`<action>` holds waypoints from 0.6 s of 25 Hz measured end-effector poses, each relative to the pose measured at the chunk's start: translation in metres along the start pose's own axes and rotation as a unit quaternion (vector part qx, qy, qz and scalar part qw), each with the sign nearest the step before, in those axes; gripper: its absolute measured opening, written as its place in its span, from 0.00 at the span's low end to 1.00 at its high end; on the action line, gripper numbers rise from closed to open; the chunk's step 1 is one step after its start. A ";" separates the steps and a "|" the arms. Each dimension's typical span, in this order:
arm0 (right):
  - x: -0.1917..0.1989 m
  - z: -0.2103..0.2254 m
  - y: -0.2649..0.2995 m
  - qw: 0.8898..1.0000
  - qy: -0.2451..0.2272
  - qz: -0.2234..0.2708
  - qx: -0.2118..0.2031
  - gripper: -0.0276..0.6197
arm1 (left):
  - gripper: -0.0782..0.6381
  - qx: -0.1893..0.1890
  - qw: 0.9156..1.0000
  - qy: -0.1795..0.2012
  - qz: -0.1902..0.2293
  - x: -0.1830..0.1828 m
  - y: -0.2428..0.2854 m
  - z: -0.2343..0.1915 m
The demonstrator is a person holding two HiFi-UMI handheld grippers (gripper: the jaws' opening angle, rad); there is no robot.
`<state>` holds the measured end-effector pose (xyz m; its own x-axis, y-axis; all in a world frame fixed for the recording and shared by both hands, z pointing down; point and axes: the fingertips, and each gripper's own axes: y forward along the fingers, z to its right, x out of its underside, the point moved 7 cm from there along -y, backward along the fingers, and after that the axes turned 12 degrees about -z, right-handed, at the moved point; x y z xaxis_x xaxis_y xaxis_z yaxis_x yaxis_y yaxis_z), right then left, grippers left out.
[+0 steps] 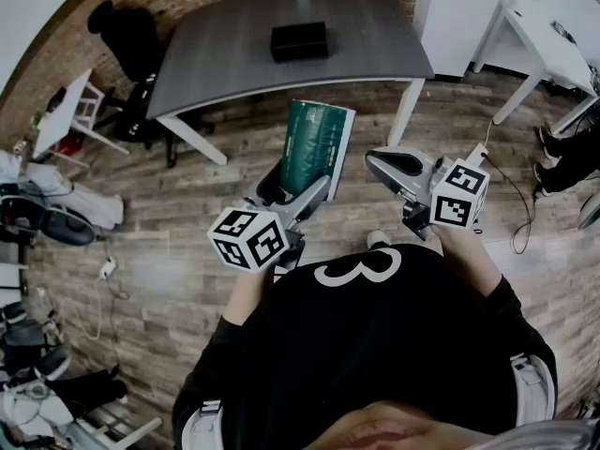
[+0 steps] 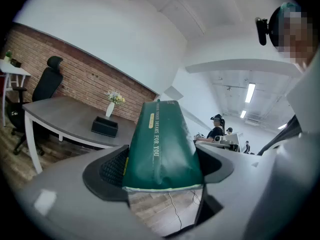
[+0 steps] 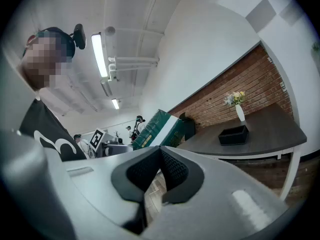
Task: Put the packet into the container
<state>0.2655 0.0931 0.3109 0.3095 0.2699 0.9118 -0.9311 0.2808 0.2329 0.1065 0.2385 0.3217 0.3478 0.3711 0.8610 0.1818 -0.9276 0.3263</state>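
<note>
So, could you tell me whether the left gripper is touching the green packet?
Touching. The left gripper view shows both jaws of the left gripper pressing the green packet.

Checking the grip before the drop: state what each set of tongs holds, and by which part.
Left tongs clamp the green packet at one end, the rest standing clear beyond them. Right tongs are shut, holding nothing.

Appeared to be an open-plan office. Noted a grey desk (image 1: 281, 73) against a brick wall (image 2: 85, 79), a black swivel chair (image 1: 127, 36) beside it, white tables (image 1: 548, 40), wood-plank floor (image 1: 169, 242) and ceiling strip lights (image 3: 98, 54). Observed other people (image 2: 216, 129) at distant workstations.
</note>
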 end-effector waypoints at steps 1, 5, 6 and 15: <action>-0.001 -0.002 0.000 1.000 -0.001 0.000 0.000 0.05 | 0.71 0.000 1.000 0.000 0.001 -0.001 -0.001 0.001; -0.003 -0.006 0.000 1.000 -0.003 0.001 0.000 0.04 | 0.71 0.002 1.000 0.002 0.002 -0.002 -0.005 0.003; -0.002 -0.007 0.000 1.000 -0.003 0.002 0.000 0.04 | 0.71 0.002 1.000 0.002 0.002 -0.001 -0.006 0.003; 0.001 -0.018 0.005 1.000 -0.007 0.001 0.002 0.04 | 0.71 0.004 1.000 0.005 0.006 0.002 -0.017 0.001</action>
<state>0.2650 0.1113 0.3072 0.3042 0.2585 0.9169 -0.9326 0.2770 0.2314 0.1052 0.2545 0.3175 0.3409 0.3585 0.8690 0.1848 -0.9319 0.3120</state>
